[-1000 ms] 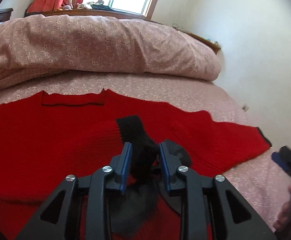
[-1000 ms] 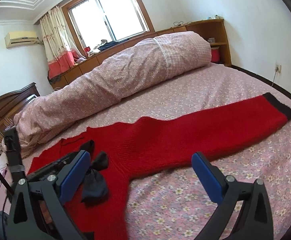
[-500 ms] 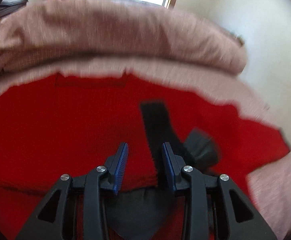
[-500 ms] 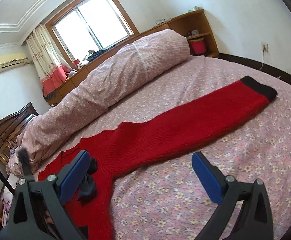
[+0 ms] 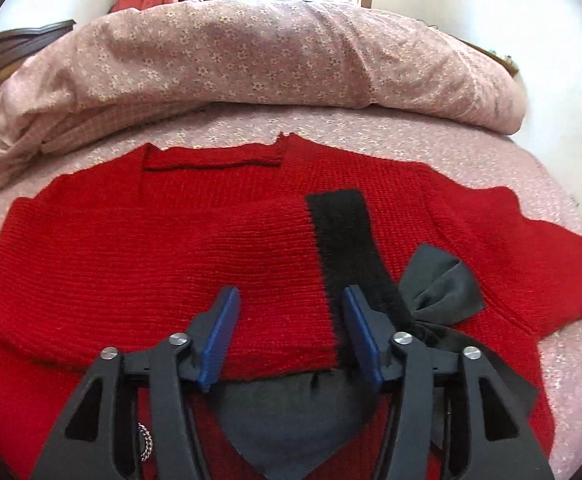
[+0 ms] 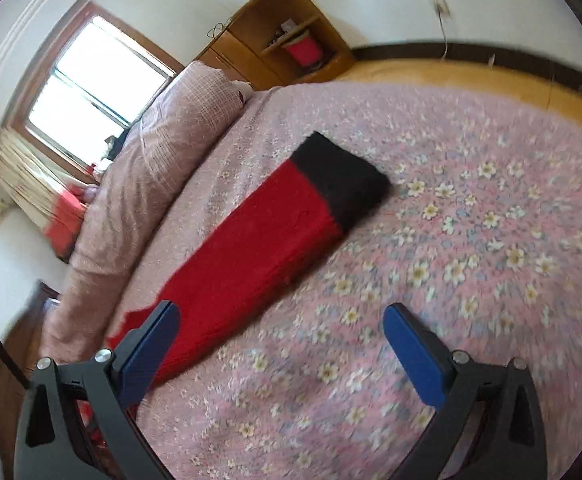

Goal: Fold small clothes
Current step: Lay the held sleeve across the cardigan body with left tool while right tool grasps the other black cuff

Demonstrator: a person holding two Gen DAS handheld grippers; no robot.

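Observation:
A red knitted sweater (image 5: 139,248) lies flat on the bed, its one sleeve folded across the chest with the black cuff (image 5: 345,236) on top. A dark grey bow (image 5: 439,292) sits on the sweater's front. My left gripper (image 5: 291,334) hovers just over the folded sleeve end, its jaws opening, and the pads press on nothing. In the right wrist view the other sleeve (image 6: 251,252) stretches out over the bedspread with its black cuff (image 6: 339,178) at the far end. My right gripper (image 6: 281,350) is wide open above that sleeve and holds nothing.
A long rolled pink floral quilt (image 5: 271,52) lies behind the sweater along the bed. The floral bedspread (image 6: 471,240) spreads to the right of the sleeve. A wooden shelf unit (image 6: 287,44) and wooden floor (image 6: 471,76) lie beyond the bed's edge.
My left gripper let go of the black cuff and its jaws spread; the sleeve now lies folded on the chest. My right gripper swung along the outstretched sleeve toward its cuff and rolled.

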